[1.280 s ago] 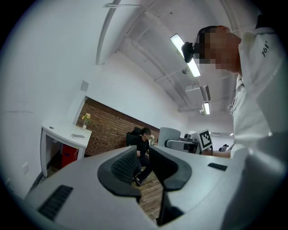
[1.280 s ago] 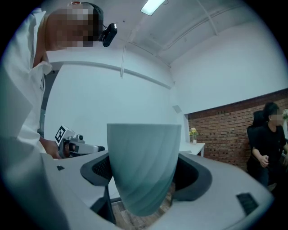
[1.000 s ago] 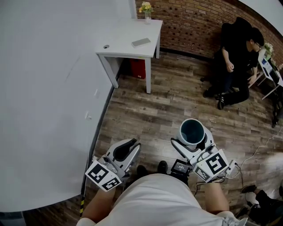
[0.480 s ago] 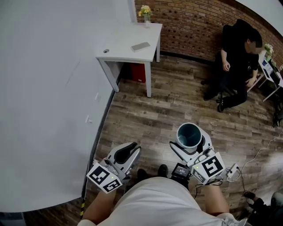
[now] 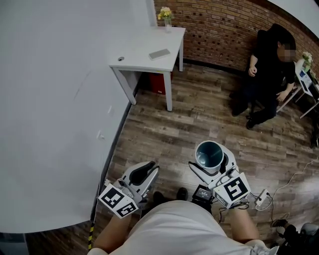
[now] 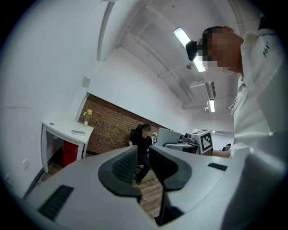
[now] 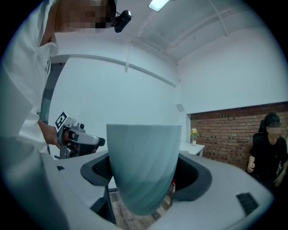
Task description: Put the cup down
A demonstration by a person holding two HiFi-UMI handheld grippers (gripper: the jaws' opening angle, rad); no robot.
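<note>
Now my right hand-held gripper [image 7: 146, 173] is clamped on the cup [image 5: 209, 155], one pad on each side of its wall, and the jaws stand wide because the cup is wide. The cup is pale blue-green with a dark inside. It is upright, with the mouth up, and it hangs in the air above the wood floor [image 5: 199, 124], near me on the right side. It touches nothing but the pads.

My left hand-held gripper [image 6: 143, 161] is near me on the left. Its jaws are almost together, with only a narrow slit between the pads, and nothing is in this slit.

The white desk [image 5: 142, 60] stands far on the left against the white wall [image 5: 50, 99], well apart from the cup. On it I see a flat grey thing [image 5: 159, 54] and, at the far corner, a small vase with yellow flowers [image 5: 165, 14]. A red box [image 5: 155, 82] is under the desk. Far on the right, a person in black [image 5: 269, 74] sits before the brick wall [image 5: 219, 30]
</note>
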